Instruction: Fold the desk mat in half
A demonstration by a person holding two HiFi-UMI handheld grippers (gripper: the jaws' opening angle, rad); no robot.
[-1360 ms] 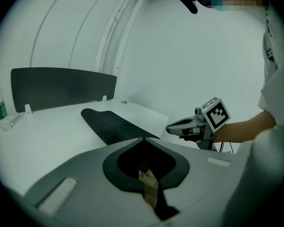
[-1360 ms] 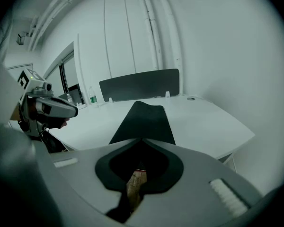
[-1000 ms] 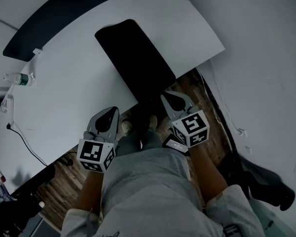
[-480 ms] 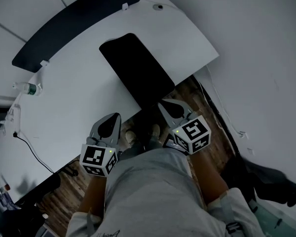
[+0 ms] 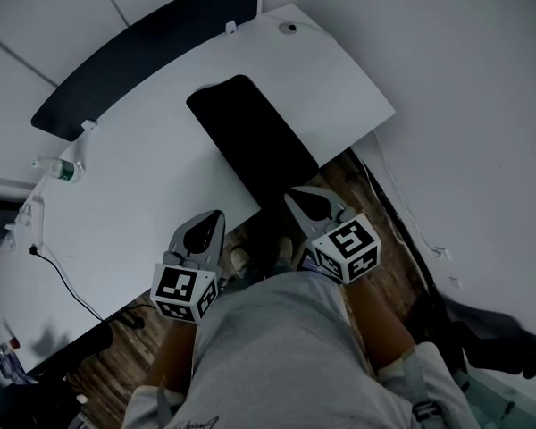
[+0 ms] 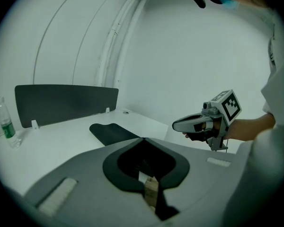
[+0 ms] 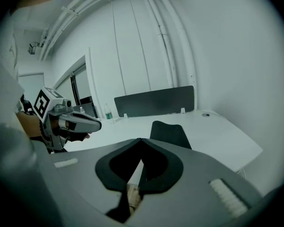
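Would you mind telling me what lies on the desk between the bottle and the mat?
Nothing: in the head view the desk is bare white between the bottle and the mat.

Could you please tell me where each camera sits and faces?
Head view: on the person's head, facing steeply down at the table, desk mat, left gripper, right gripper and lap.
Left gripper view: on the left gripper, facing along its shut jaws across the table; the right gripper and hand show.
Right gripper view: on the right gripper, likewise; the left gripper shows.
Shared: both gripper views show the desk mat and partition.
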